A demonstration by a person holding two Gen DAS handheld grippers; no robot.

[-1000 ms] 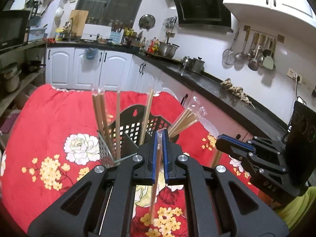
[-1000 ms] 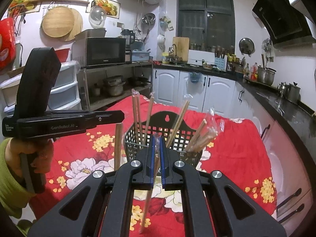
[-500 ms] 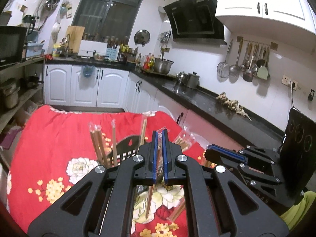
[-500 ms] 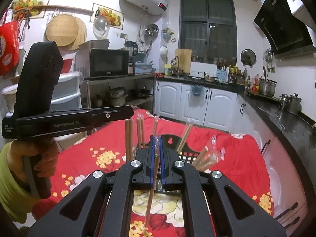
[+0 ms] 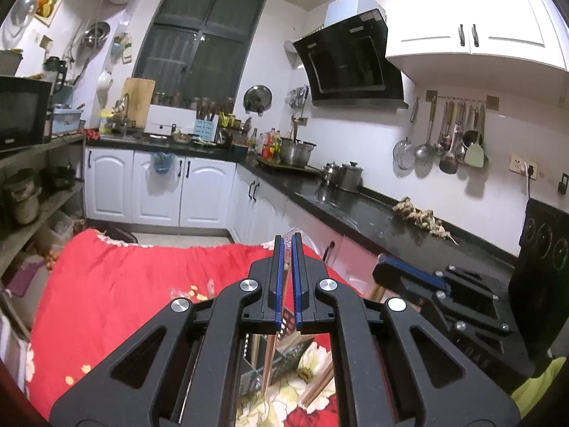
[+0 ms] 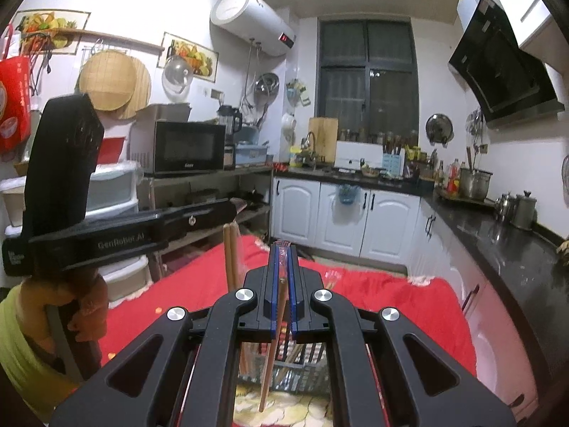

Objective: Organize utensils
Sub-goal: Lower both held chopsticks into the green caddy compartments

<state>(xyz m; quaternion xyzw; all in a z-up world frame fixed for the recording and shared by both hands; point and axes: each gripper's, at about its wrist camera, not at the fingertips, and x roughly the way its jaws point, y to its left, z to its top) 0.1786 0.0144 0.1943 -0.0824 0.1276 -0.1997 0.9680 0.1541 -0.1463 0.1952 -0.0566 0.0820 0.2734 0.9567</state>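
Observation:
My left gripper (image 5: 288,240) is shut on a pair of wooden chopsticks (image 5: 269,354) in a clear sleeve, which hangs below the jaws. My right gripper (image 6: 283,249) is shut on another sleeved chopstick pair (image 6: 273,350) that also points down. Both are raised above a black mesh utensil basket (image 6: 297,368), seen low under the fingers with several chopsticks standing in it; the basket (image 5: 284,357) shows the same way in the left wrist view. The left gripper (image 6: 236,210) appears at the left of the right wrist view, its chopsticks (image 6: 231,256) dangling. The right gripper (image 5: 382,265) sits to the right in the left wrist view.
A red floral tablecloth (image 5: 124,284) covers the table. Black countertop (image 5: 355,210) with pots runs along the right, white cabinets (image 6: 348,213) at the back, a shelf with a microwave (image 6: 185,147) on the left. A hand in a green sleeve (image 6: 21,338) holds the left tool.
Both grippers have risen and tipped up with their chopsticks. The basket has dropped from mid-frame to the bottom, mostly hidden behind the fingers.

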